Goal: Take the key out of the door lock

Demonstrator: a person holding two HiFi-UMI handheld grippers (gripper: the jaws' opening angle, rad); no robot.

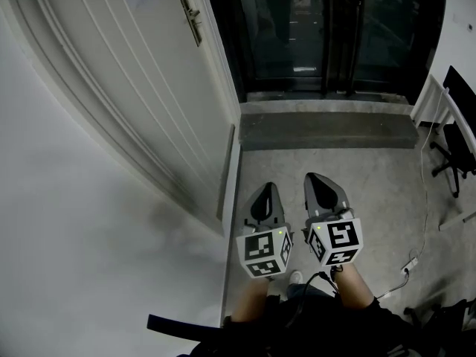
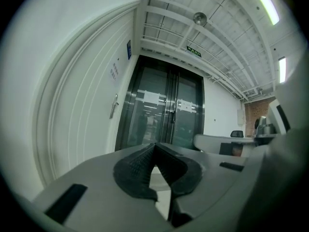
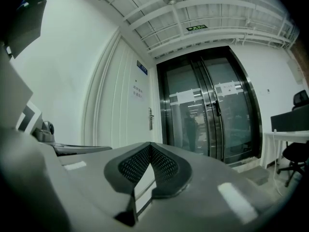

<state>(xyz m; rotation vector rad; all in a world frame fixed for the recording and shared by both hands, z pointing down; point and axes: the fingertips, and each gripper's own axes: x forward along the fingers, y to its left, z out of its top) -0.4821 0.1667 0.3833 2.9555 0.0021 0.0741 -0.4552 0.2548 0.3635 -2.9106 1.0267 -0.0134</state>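
The white door point(image 1: 141, 88) stands at the left, and its metal handle and lock plate point(image 1: 192, 17) are far ahead near the top of the head view. No key can be made out at this distance. My left gripper point(image 1: 268, 188) and right gripper point(image 1: 317, 177) hang side by side low over the floor, well short of the door. Both are shut with nothing between the pads. The handle point(image 2: 113, 105) shows small above my left gripper point(image 2: 154, 145) in the left gripper view. It also appears as the handle point(image 3: 150, 119) just above my right gripper point(image 3: 150, 145).
Dark glass doors point(image 1: 327, 28) fill the far wall behind a raised grey step point(image 1: 327, 129). A black office chair point(image 1: 455, 151) and a white desk point(image 1: 435, 99) stand at the right. A cable and power strip point(image 1: 409, 265) lie on the concrete floor.
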